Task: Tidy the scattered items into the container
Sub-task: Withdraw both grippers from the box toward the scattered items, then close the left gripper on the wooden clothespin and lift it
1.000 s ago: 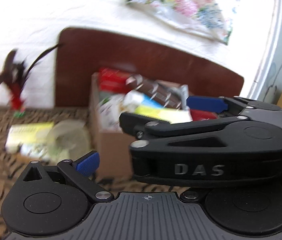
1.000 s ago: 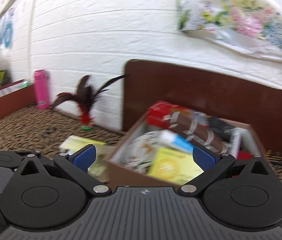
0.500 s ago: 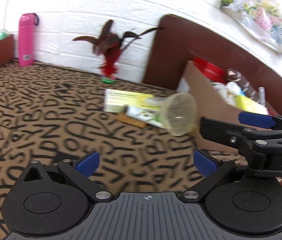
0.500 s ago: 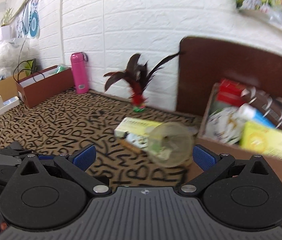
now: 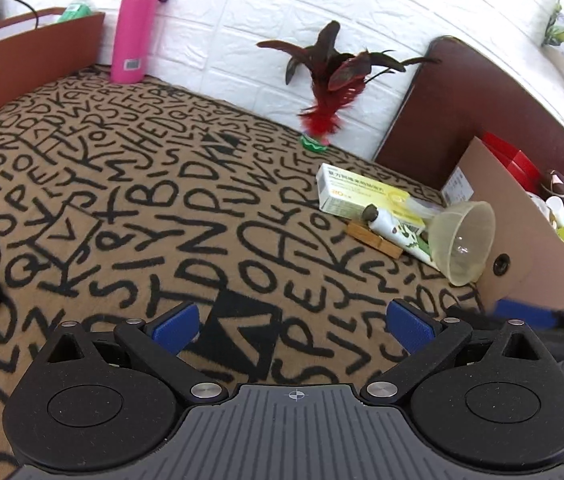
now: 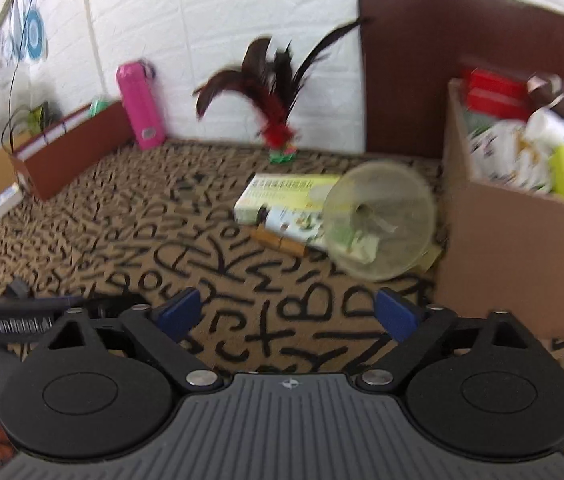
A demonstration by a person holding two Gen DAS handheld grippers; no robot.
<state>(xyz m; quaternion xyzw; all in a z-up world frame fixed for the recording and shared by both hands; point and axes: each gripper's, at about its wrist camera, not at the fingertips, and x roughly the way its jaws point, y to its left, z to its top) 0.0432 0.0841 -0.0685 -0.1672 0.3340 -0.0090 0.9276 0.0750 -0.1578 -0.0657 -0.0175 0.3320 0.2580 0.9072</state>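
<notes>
- Left gripper (image 5: pixel 294 328), seen from its own wrist camera, hovers with blue pads spread wide and nothing between them but the letter-print cloth (image 5: pixel 130 184) below.
- At about two o'clock from that gripper lies the scattered pile: a clear plastic funnel (image 5: pixel 462 240) on its side, mouth toward the camera, resting over a white tube (image 5: pixel 392 226), a yellow-green medicine box (image 5: pixel 358 194) and a small wooden clip (image 5: pixel 374 240).
- Just beyond the funnel, at three o'clock, stands the cardboard box (image 5: pixel 522 256), the container, already crowded with packets; the funnel's rim sits just beside its wall, though contact cannot be confirmed.
- A feather shuttlecock (image 5: pixel 324 92) stands at twelve o'clock near the wall, well apart from the pile; a pink bottle (image 5: pixel 134 28) stands at eleven o'clock.
- Right gripper (image 6: pixel 288 312), from its own camera, is closing its jaws, yet nothing lies between the pads; only cloth shows there.
- The funnel (image 6: pixel 378 220) lies at one o'clock from this gripper, nearer than any other loose item, with the medicine box (image 6: pixel 282 196) behind it at twelve and the cardboard box (image 6: pixel 514 248) at two to three o'clock.
- Judged from this, the funnel is the likely next pick for the right gripper: pinching the thin rim wall should beat squeezing the slick cone.
- A gentle squeeze seems wise, as light plastic may skid or nudge the tube beneath.
</notes>
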